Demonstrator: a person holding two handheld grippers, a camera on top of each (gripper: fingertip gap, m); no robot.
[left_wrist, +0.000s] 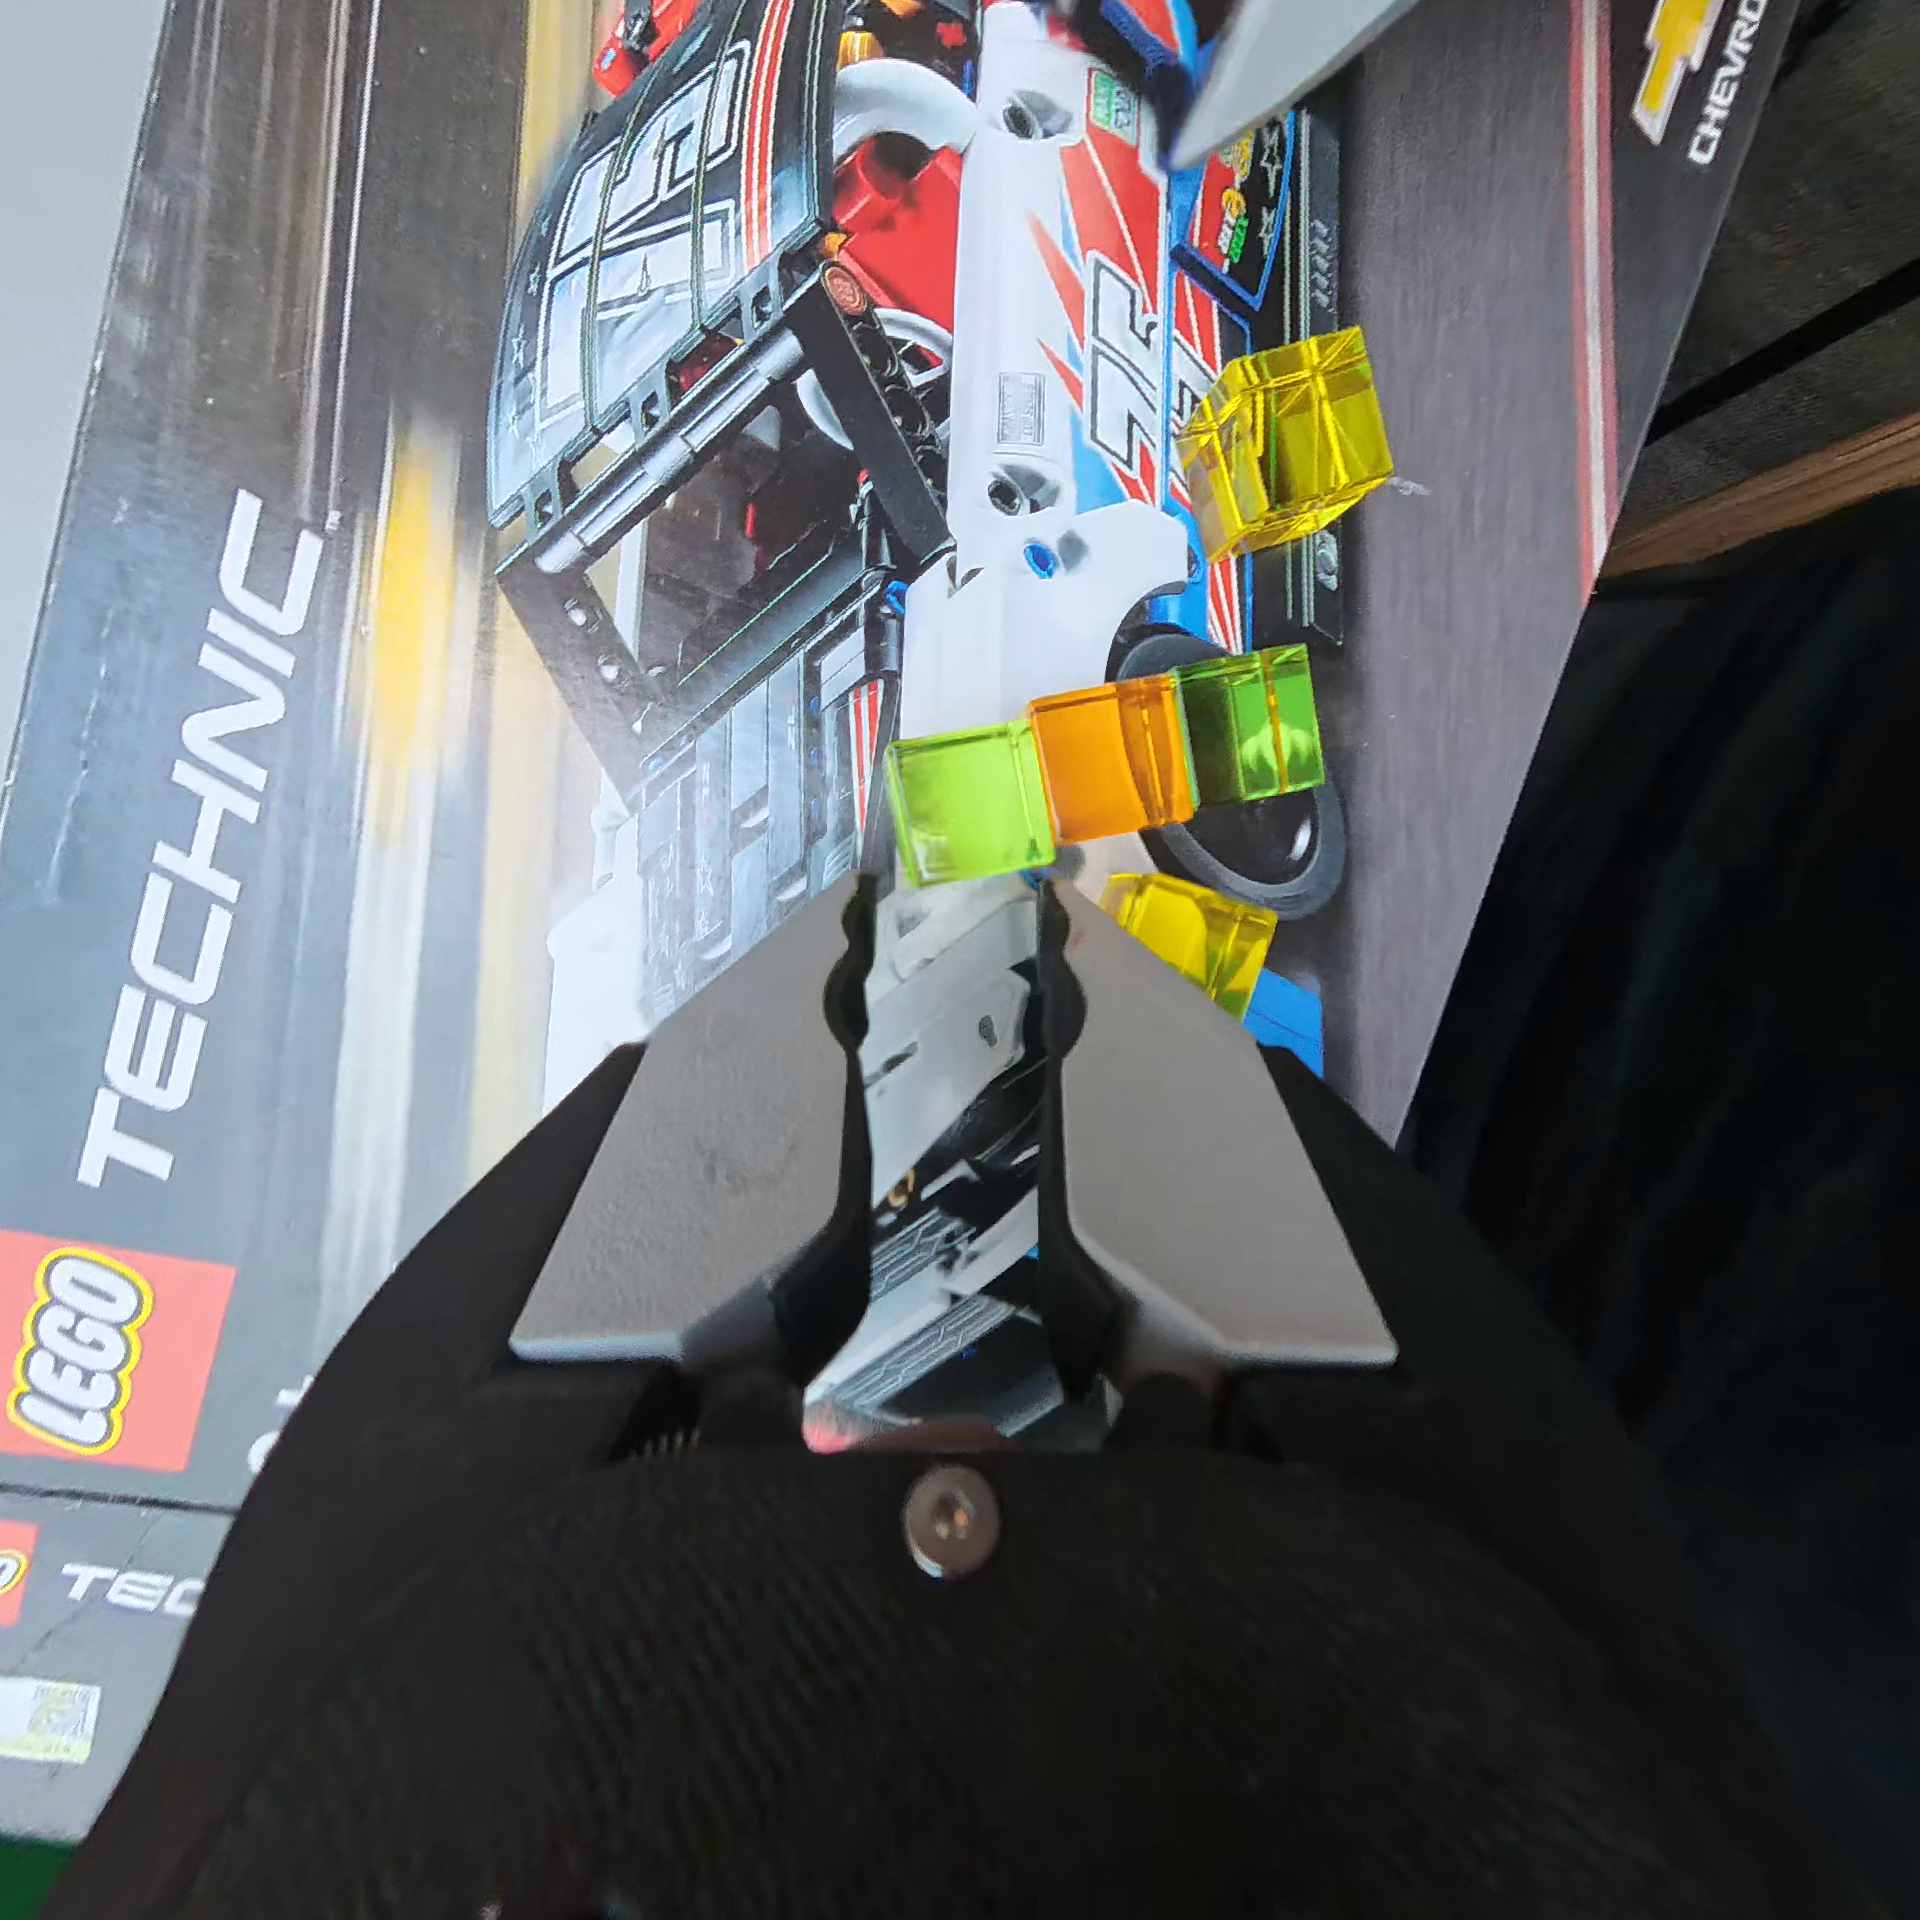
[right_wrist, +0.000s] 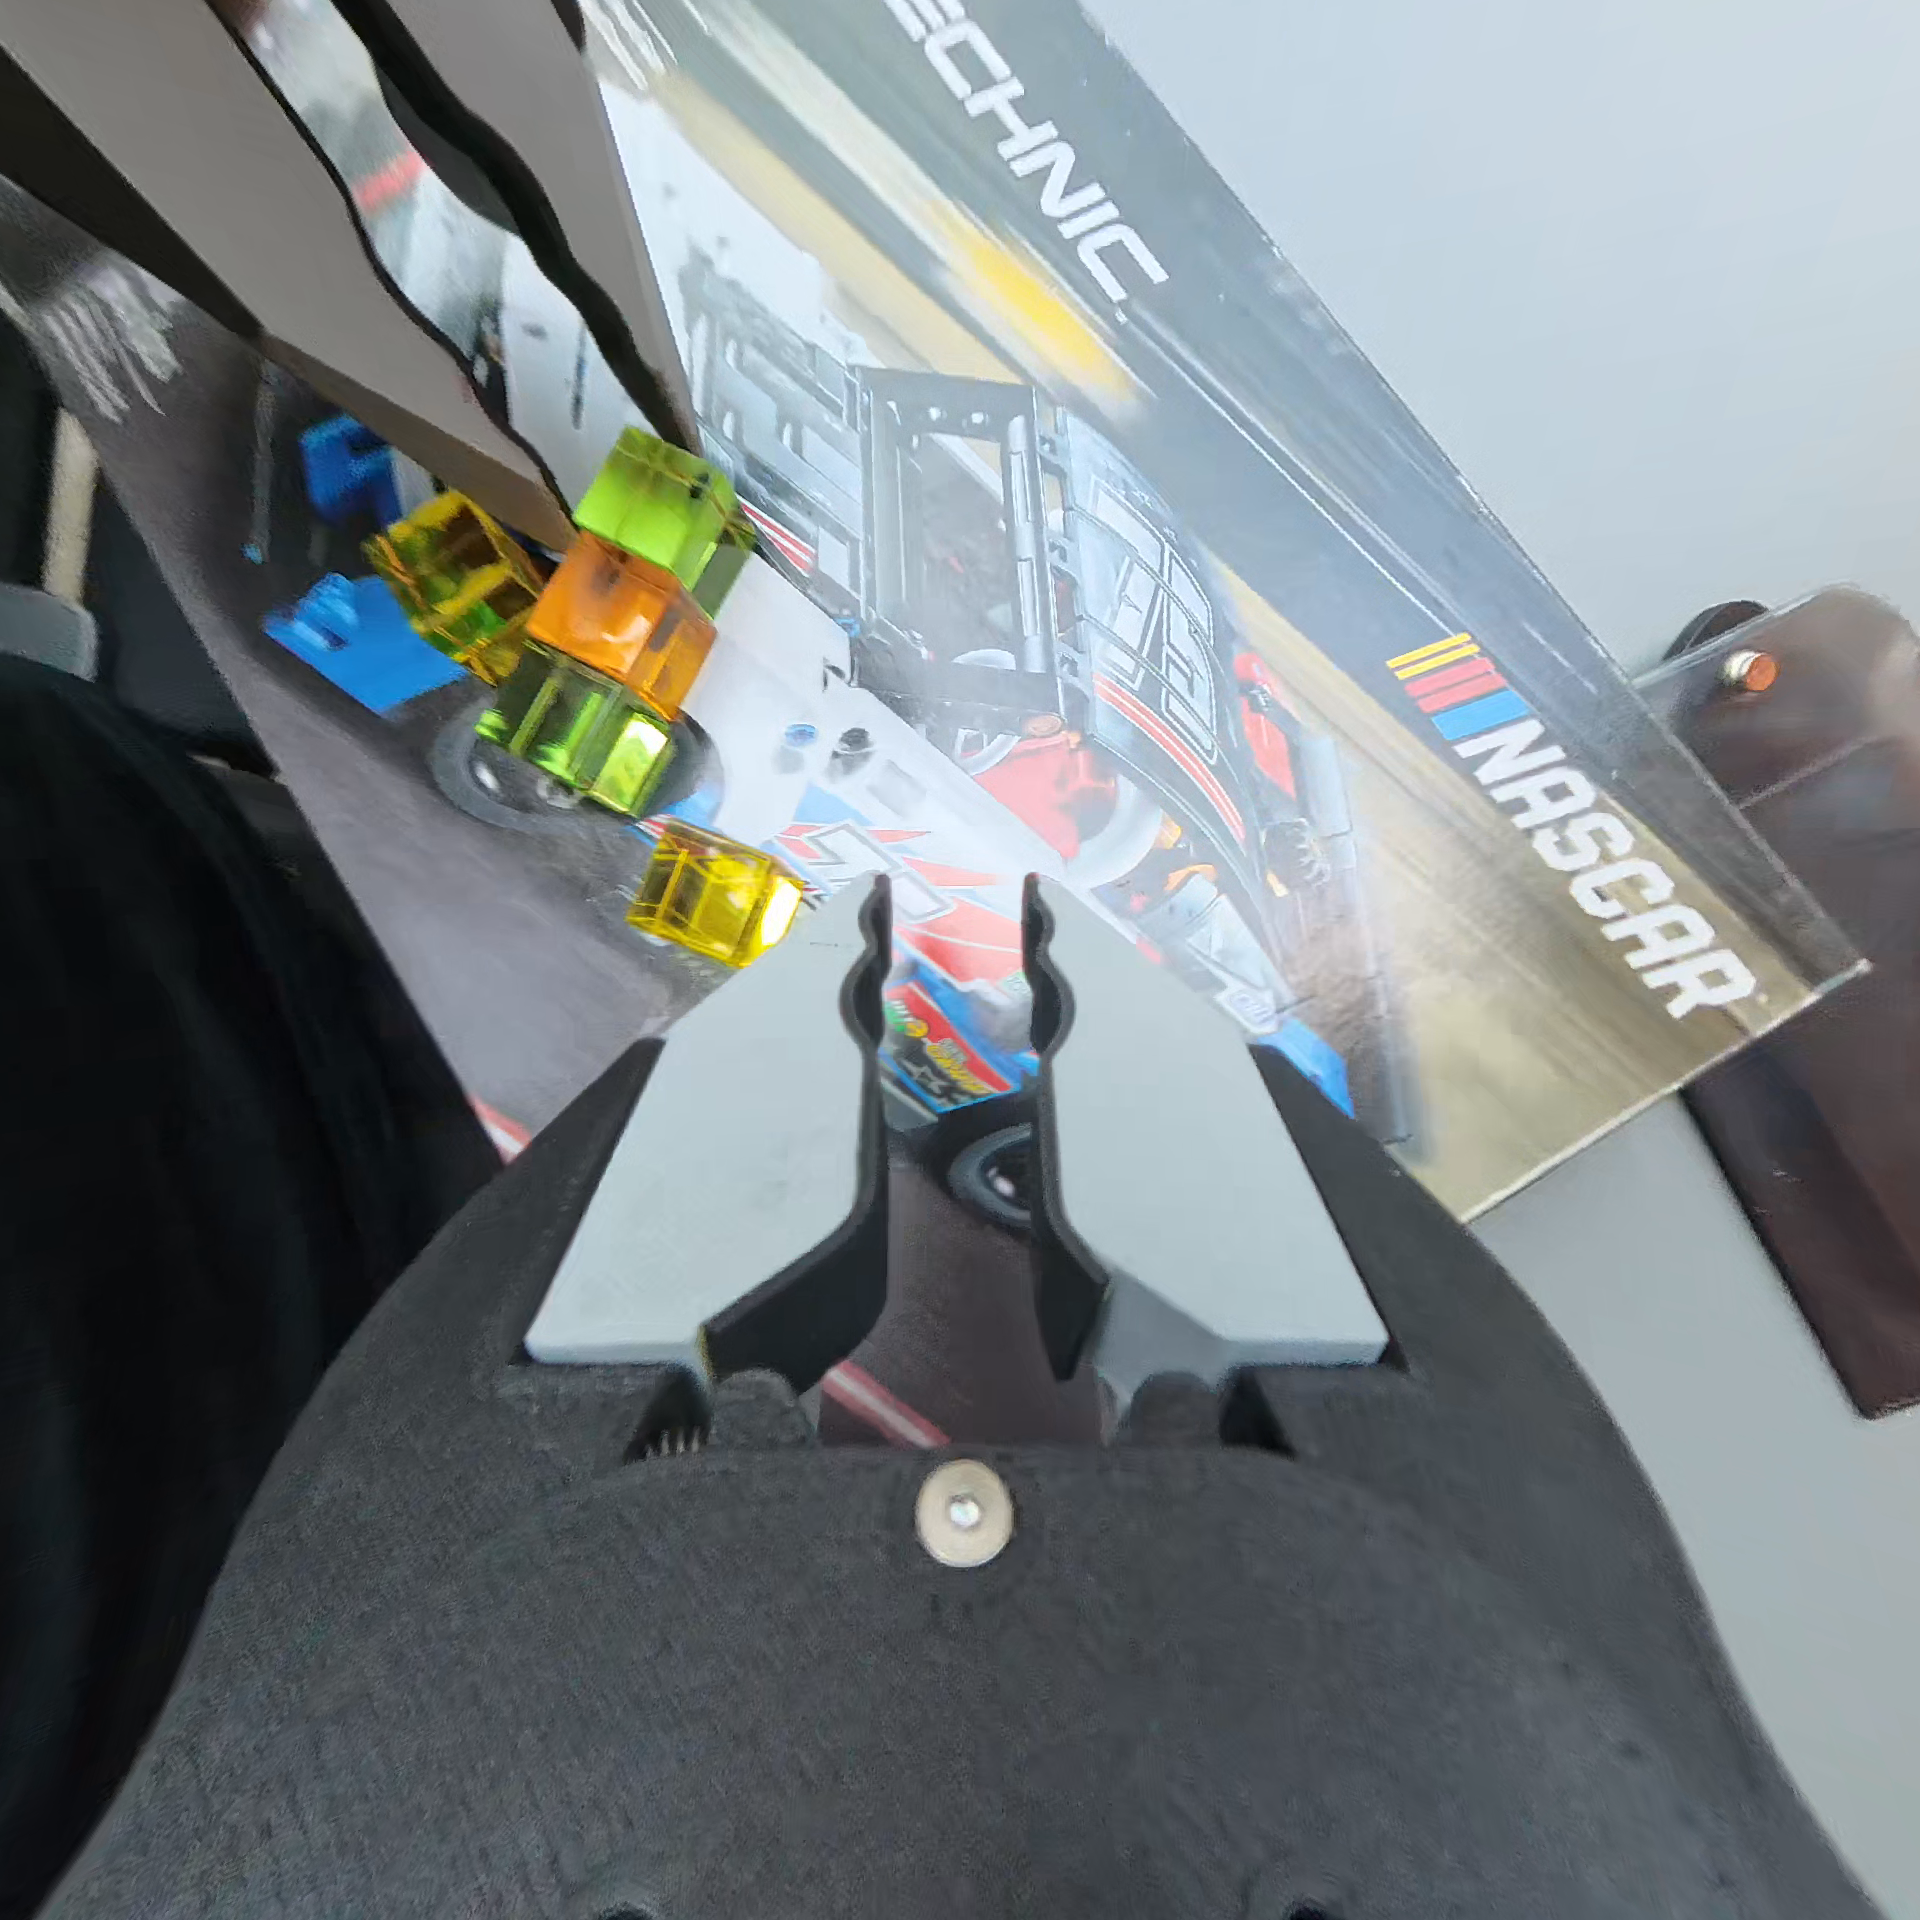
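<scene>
While both grippers hover empty, jaws narrowly parted, left gripper (left_wrist: 951, 894) sits just before the lime cube (left_wrist: 966, 805) heading the three-cube row on the toy box (left_wrist: 343, 623); right gripper (right_wrist: 956, 899) beside a yellow cube (right_wrist: 717, 896).

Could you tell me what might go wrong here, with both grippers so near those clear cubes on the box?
1. The left gripper, open, has its tips right at the light green cube; a nudge could break its row with the orange cube.
2. The right gripper could knock the nearby yellow cube along the glossy box.
</scene>
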